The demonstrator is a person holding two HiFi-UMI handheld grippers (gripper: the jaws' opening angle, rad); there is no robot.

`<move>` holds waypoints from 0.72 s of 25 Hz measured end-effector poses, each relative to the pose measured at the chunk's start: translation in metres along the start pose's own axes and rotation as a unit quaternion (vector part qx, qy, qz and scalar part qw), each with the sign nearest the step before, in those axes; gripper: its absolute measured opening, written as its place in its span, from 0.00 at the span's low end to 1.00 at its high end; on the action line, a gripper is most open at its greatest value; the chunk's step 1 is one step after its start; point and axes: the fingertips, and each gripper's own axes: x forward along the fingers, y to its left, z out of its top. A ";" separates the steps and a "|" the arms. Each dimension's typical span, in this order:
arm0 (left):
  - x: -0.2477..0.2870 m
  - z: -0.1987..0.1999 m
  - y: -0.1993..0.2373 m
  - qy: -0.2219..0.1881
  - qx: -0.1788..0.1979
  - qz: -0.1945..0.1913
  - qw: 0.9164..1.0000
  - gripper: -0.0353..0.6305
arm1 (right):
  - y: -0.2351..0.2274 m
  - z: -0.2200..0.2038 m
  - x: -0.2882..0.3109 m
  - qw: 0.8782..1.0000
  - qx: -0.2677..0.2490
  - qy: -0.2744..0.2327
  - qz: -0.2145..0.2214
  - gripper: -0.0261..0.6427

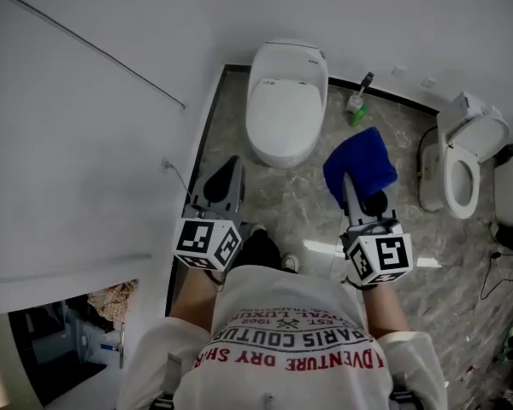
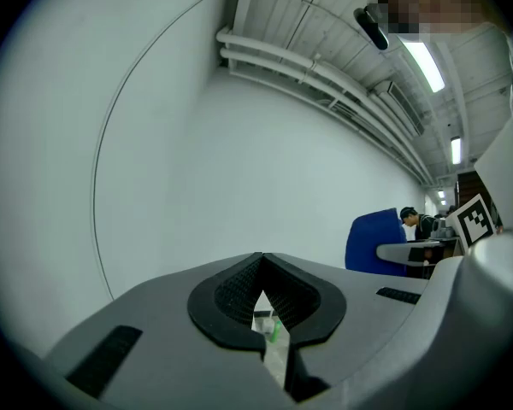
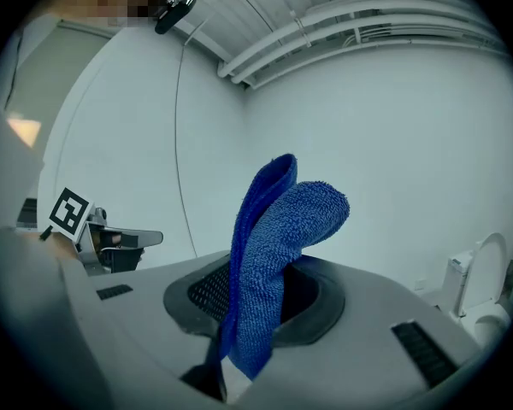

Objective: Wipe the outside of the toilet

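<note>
Head view shows the toilet (image 1: 286, 101) at the far end of the floor, lid down, well apart from the left gripper (image 1: 229, 167) and right gripper (image 1: 351, 191); I judge wiping has not begun. Left gripper view: its fingers (image 2: 227, 293) are pressed together on nothing. Right gripper view: the fingers (image 3: 201, 293) pinch the blue cloth (image 3: 269, 229).

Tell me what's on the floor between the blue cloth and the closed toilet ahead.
Nothing: in the head view only bare marbled floor separates the blue cloth from the closed toilet. The green bottle stands aside by the wall.
</note>
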 end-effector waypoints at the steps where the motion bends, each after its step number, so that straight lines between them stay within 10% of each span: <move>1: 0.016 -0.001 0.006 0.003 0.000 -0.001 1.000 0.06 | -0.009 -0.001 0.014 1.000 0.002 0.002 -0.003 0.17; 18: 0.362 -0.001 0.191 0.054 -0.040 -0.080 0.995 0.06 | -0.126 -0.005 0.359 0.993 0.006 0.079 -0.087 0.17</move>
